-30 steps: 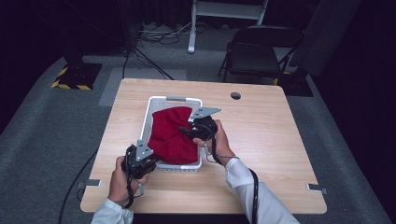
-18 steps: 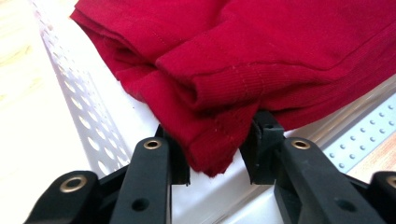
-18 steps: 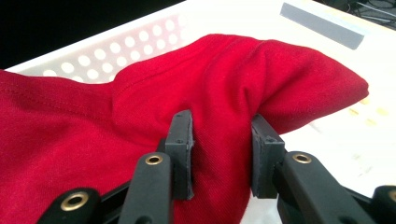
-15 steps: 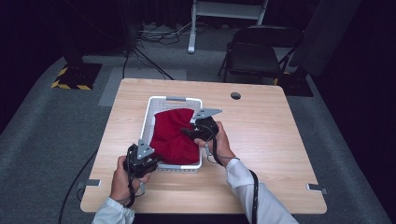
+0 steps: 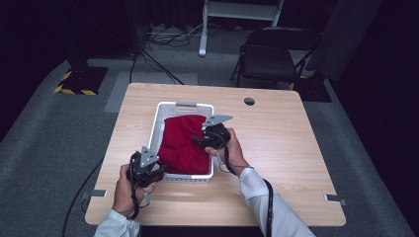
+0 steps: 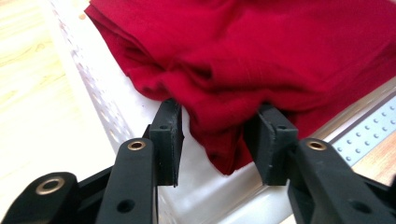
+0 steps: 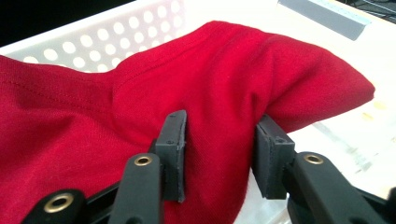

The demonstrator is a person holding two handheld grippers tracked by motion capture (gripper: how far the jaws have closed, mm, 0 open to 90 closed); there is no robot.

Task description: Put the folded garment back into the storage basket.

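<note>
Wooden table (image 5: 276, 148) carries the white basket (image 5: 159, 123); red cloth (image 5: 182, 143) lies folded inside. Both tongs have just been opening: left gripper (image 6: 219, 135) and right gripper (image 7: 219, 144) stand apart, cloth loose between the jaws. Reads as release after placing.

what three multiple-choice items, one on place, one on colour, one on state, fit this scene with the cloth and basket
1. Where does the red cloth lie?
A. in the white perforated plastic basket
B. on the floor
C. on a chair

2. What colour is the wooden table top?
A. black
B. light wood
C. blue

3. How do the left gripper and right gripper stand?
A. far above the table
B. jaws parted with cloth between them
C. lying set down

A: cloth fills the basket. B: pale grain shows. B: both have just been opening, with gaps beside the folds.
</note>
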